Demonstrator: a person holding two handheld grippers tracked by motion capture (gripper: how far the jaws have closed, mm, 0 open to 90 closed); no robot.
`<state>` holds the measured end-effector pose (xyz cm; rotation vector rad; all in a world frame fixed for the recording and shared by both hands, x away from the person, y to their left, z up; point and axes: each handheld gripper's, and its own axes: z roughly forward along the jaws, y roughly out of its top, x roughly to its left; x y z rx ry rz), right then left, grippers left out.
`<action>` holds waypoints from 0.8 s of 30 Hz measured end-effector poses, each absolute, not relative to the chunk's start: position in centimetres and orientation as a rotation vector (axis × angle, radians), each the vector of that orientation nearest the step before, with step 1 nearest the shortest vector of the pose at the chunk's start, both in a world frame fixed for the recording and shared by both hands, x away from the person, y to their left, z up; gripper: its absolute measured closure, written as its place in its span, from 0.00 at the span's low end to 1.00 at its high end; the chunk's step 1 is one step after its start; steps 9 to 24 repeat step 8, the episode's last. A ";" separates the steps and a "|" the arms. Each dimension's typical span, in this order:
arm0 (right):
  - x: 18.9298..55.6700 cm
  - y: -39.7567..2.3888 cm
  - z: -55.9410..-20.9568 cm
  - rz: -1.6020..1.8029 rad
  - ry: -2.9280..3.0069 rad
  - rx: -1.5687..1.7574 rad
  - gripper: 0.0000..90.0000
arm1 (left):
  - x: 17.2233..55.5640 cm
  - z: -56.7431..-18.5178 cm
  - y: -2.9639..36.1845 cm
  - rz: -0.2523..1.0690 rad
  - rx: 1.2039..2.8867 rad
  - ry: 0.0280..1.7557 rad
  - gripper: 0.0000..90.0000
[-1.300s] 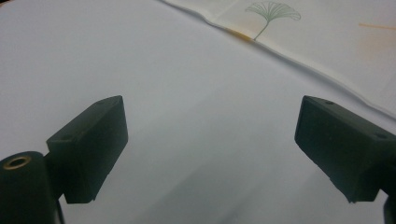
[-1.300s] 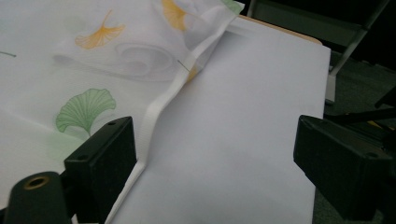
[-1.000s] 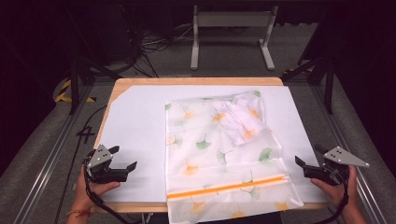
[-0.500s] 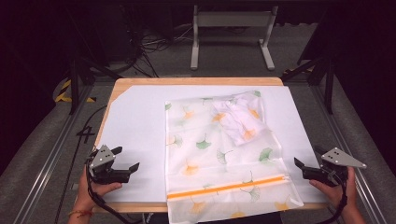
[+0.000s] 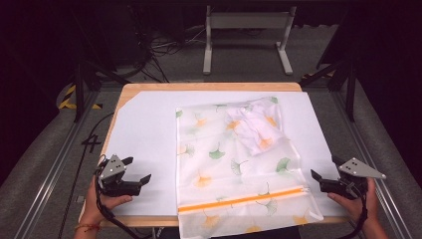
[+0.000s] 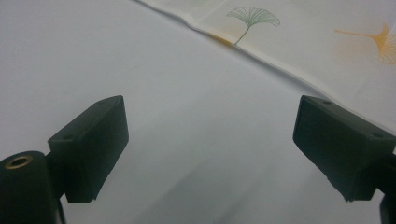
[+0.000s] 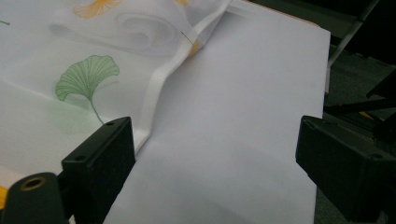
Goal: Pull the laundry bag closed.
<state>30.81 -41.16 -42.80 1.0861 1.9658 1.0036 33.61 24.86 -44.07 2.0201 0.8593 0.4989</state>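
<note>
The room is dark, with black cables on the grey floor behind a wooden surface [image 5: 149,92] that has a white sheet [image 5: 144,134] spread over it. On the sheet lies a see-through bag [image 5: 234,169] with green and orange leaves printed on it. It sits a little toward the right side and hangs over the near edge. An orange zipper [image 5: 244,199] runs across it close to that edge. A white cloth [image 5: 254,127] is tucked inside, up toward the far right corner of the bag.

The left tongs [image 5: 134,172] wait near the near left corner, spread apart and holding nothing. The right tongs [image 5: 326,172] wait near the near right corner, also spread apart and holding nothing. Neither touches the bag. It looks like the work on the bag is not going on right now.
</note>
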 end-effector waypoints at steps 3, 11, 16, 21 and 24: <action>30.7 -41.0 -42.8 0.998 1.969 1.082 0.14 | 33.6 -44.1 24.8 0.493 2.020 0.858 0.13; 30.7 -40.9 -42.8 1.005 1.968 1.081 0.14 | 33.6 -44.0 24.7 0.488 2.018 0.860 0.12; 30.7 -40.9 -42.8 1.005 1.968 1.081 0.14 | 33.6 -44.0 24.7 0.488 2.018 0.860 0.12; 30.7 -40.9 -42.8 1.005 1.968 1.081 0.14 | 33.6 -44.0 24.7 0.488 2.018 0.860 0.12; 30.7 -40.9 -42.8 1.005 1.968 1.081 0.14 | 33.6 -44.0 24.7 0.488 2.018 0.860 0.12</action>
